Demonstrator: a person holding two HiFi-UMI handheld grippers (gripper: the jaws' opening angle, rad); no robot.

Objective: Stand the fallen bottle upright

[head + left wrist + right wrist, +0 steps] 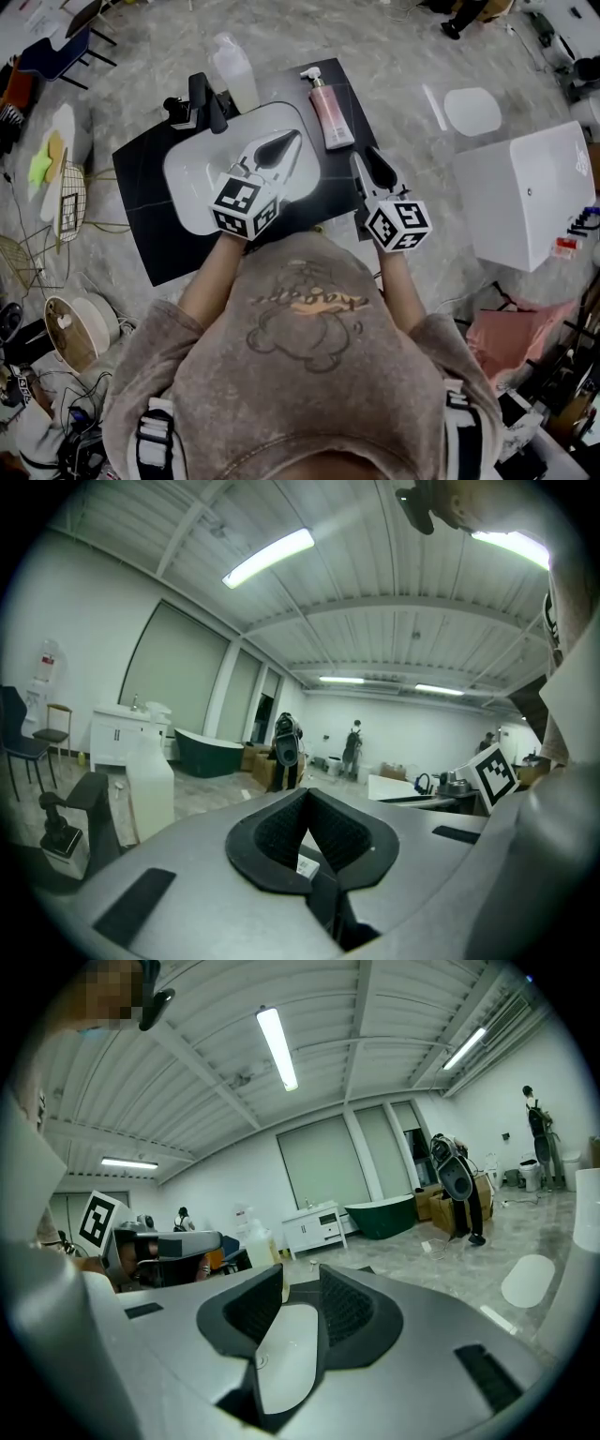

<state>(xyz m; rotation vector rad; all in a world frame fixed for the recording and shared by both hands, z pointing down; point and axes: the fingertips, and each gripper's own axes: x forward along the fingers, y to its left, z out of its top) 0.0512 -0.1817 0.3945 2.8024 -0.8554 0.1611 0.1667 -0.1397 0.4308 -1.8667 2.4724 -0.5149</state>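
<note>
The pink pump bottle (331, 114) appears to lie on its side on the black counter (150, 202), right of the white sink (192, 178), with its pump end pointing away from me. My right gripper (368, 161) hovers just short of the bottle's near end, jaws a little apart with nothing gripped. In the right gripper view the bottle is hidden; only a pale surface shows between the pads (349, 1309). My left gripper (284, 143) hangs over the sink with its jaws together and empty; its pads (281, 832) meet at the tip.
A tall white bottle (234, 73) (152, 782) (260, 1244) stands at the counter's far edge beside the black faucet (202, 101) (75, 819). A white cabinet (530, 192) stands to the right on the marble floor, and baskets and clutter lie to the left.
</note>
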